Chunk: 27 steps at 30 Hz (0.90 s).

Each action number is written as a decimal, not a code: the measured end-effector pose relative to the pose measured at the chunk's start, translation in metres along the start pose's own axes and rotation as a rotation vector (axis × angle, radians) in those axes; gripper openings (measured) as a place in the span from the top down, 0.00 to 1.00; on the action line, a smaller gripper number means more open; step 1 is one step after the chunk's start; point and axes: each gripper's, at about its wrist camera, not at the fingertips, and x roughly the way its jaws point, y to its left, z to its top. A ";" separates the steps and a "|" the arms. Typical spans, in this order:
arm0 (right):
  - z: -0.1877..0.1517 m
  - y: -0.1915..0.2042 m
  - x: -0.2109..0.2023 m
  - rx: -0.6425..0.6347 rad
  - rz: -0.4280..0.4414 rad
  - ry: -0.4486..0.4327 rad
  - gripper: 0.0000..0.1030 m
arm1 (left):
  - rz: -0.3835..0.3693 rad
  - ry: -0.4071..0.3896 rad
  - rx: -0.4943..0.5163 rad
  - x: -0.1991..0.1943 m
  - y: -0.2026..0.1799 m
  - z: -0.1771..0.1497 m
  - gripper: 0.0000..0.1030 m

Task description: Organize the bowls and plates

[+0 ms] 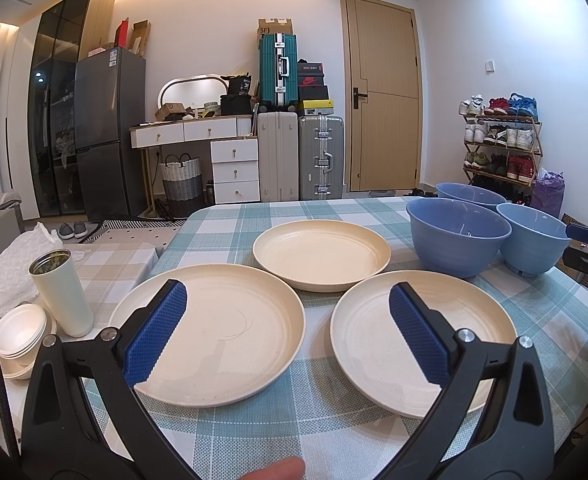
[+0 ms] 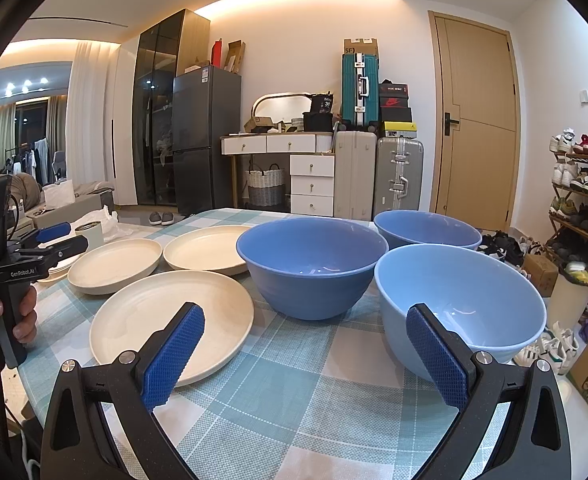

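We hold two grippers over a checked table [image 1: 253, 420], and nothing is stacked yet. Our left gripper [image 1: 287, 336] gapes wide and empty. One cream plate [image 1: 229, 332] lies under its left finger, a second plate [image 1: 374, 340] under its right finger, and a third plate [image 1: 318, 252] sits ahead between them, its near rim just beside theirs. Our right gripper [image 2: 306, 356] is equally spread and empty. The pale blue bowl [image 2: 462, 292] sits behind its right finger, a darker bowl [image 2: 314, 264] ahead, another bowl [image 2: 426, 228] beyond. All six pieces lie separate, so we judge the whole task remains. Bare cloth lies beneath both grippers; the table's right edge seems close beyond the pale bowl.
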 end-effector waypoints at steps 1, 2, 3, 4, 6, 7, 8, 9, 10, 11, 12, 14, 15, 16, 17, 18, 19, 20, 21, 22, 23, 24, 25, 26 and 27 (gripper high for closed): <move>0.000 0.000 0.000 0.001 0.000 0.000 0.00 | 0.000 0.000 0.000 0.000 0.000 0.000 0.02; 0.000 0.000 0.000 0.001 0.000 0.001 0.00 | 0.000 0.000 0.000 0.000 0.000 0.000 0.02; 0.000 0.000 0.001 0.001 0.000 0.003 0.00 | 0.000 0.000 0.000 0.000 0.000 0.000 0.02; 0.000 -0.001 0.000 0.001 0.002 0.005 0.00 | 0.000 -0.001 0.000 0.000 0.000 0.000 0.02; -0.001 -0.002 0.001 -0.001 0.004 0.008 0.00 | 0.000 0.000 0.000 0.000 0.000 0.000 0.02; -0.001 -0.002 0.001 0.000 0.004 0.007 0.00 | 0.000 -0.001 0.000 0.000 0.000 0.000 0.02; -0.001 -0.002 0.001 0.000 0.004 0.007 0.00 | 0.000 -0.001 0.000 0.000 0.000 0.000 0.02; 0.000 -0.002 0.001 0.001 0.002 0.008 0.00 | 0.000 -0.001 -0.001 0.000 0.000 0.000 0.02; 0.000 -0.002 0.001 0.002 0.002 0.008 0.00 | 0.001 -0.001 -0.001 0.000 0.000 0.000 0.02; -0.001 -0.002 0.004 0.004 0.001 0.008 0.00 | 0.000 -0.002 -0.001 0.000 0.000 0.000 0.02; -0.001 -0.003 0.004 0.006 0.000 0.009 0.00 | -0.002 -0.002 -0.001 0.000 0.000 0.000 0.02; -0.002 -0.003 0.004 0.009 0.001 0.010 0.00 | 0.000 -0.001 -0.001 -0.001 0.004 0.000 0.02; -0.002 -0.003 0.004 0.007 0.001 0.010 0.00 | 0.000 -0.001 0.001 -0.001 0.004 0.000 0.02; -0.002 -0.002 0.004 0.008 -0.001 0.009 0.00 | 0.001 -0.002 0.000 -0.001 0.004 0.000 0.02; -0.002 -0.002 0.004 0.009 0.001 0.008 0.00 | 0.003 -0.003 0.000 -0.003 0.005 0.001 0.02; -0.002 -0.002 0.004 0.010 0.003 0.009 0.00 | 0.005 -0.005 0.000 -0.004 0.005 0.001 0.02; -0.002 -0.003 0.004 0.011 0.001 0.010 0.00 | 0.006 -0.005 -0.001 -0.002 0.008 0.004 0.02; -0.002 -0.003 0.004 0.011 0.001 0.010 0.00 | 0.007 -0.004 -0.002 0.000 0.012 0.007 0.02; -0.001 -0.004 0.004 0.011 -0.001 0.012 0.00 | 0.010 -0.004 -0.003 -0.007 0.010 0.006 0.02; -0.001 -0.004 0.005 0.011 -0.005 0.015 0.00 | 0.012 -0.002 -0.003 -0.006 0.010 0.007 0.02; -0.001 -0.004 0.005 0.010 -0.008 0.017 0.00 | 0.015 0.001 -0.003 -0.005 0.010 0.007 0.02; -0.001 -0.003 0.005 0.008 -0.009 0.019 0.00 | 0.019 0.005 -0.002 -0.005 0.009 0.007 0.02; -0.001 -0.003 0.006 0.006 -0.011 0.021 0.00 | 0.019 0.013 -0.003 -0.004 0.009 0.007 0.02; -0.001 -0.002 0.006 0.004 -0.017 0.023 0.00 | 0.018 0.022 -0.005 -0.002 0.009 0.007 0.02; 0.000 -0.002 0.006 0.000 -0.022 0.023 0.00 | 0.018 0.026 -0.007 -0.001 0.008 0.006 0.02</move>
